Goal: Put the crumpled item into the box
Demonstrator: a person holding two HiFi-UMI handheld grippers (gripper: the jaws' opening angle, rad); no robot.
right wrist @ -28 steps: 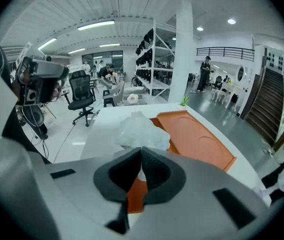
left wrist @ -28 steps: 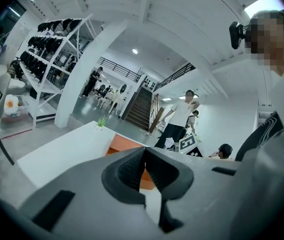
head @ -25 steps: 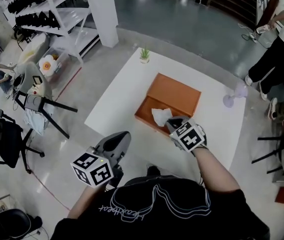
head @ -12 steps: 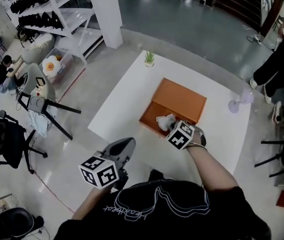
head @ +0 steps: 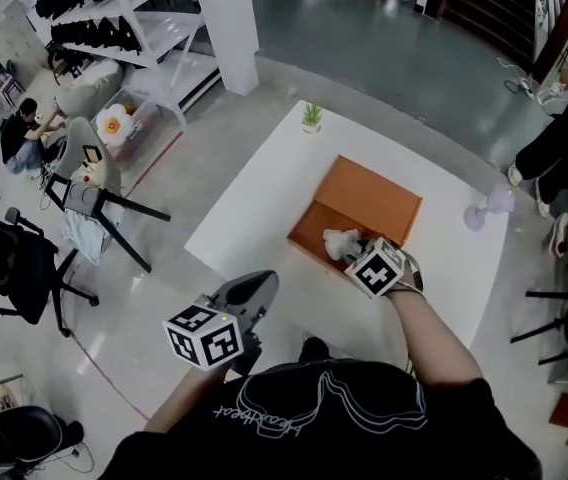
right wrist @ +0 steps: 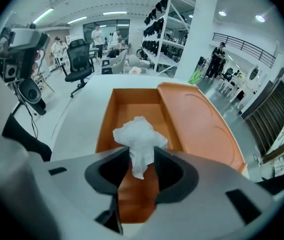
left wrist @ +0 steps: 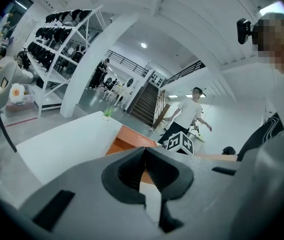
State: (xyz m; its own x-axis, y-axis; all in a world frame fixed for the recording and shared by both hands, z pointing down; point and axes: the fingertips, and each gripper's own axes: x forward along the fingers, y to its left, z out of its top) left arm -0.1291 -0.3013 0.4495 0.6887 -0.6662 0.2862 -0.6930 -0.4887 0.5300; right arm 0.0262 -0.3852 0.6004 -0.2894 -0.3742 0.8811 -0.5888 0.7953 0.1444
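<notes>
1. The right gripper point(right wrist: 142, 156) points steeply down over the orange box point(right wrist: 105, 126), and its grey jaws have just been opening. They now stand well apart.
2. Between those jaws sits the crumpled item point(right wrist: 139, 133), a white, thin, papery wad with a puffed, wrinkled top and a narrow tail hanging down through the gap. The pads are no longer squeezing it.
3. The wad is over the near end of the box's open compartment. Whether it rests on the bottom yet, I cannot tell.
4. The box is a shallow rectangular tray with low, straight walls and a smooth, matte orange surface. Its flat lid point(right wrist: 197, 119), with rounded corners, lies open alongside it.
5. The box sits on a plain white table point(head: 254, 203) with a smooth top and square corners.
6. The left gripper point(left wrist: 143, 152) is held low, off the near edge of the table. Its ribbed dark pads are pressed together at the tips, with nothing between them.
</notes>
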